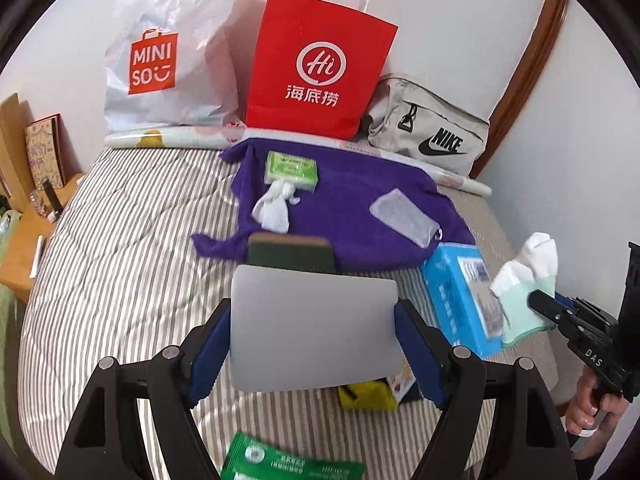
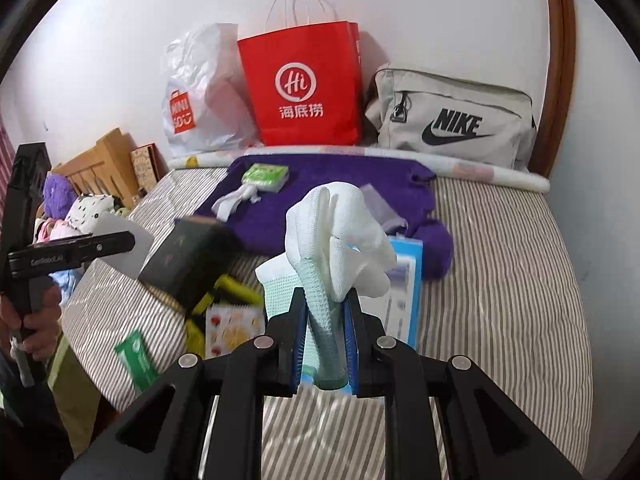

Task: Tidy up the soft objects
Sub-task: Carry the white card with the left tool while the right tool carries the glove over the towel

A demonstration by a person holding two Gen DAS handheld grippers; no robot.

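My left gripper is shut on a dark green box with a pale grey face, held above the striped bed. The right wrist view shows that box at the left, in the left gripper. My right gripper is shut on a white and mint-green sock that sticks up between its blue pads. In the left wrist view the right gripper and sock are at the right edge. A purple towel carries a white sock, a green tissue pack and a clear pouch.
A red paper bag, a white Miniso bag and a grey Nike bag line the wall. A blue box, a yellow item and a green sachet lie on the bed. A wooden desk stands left.
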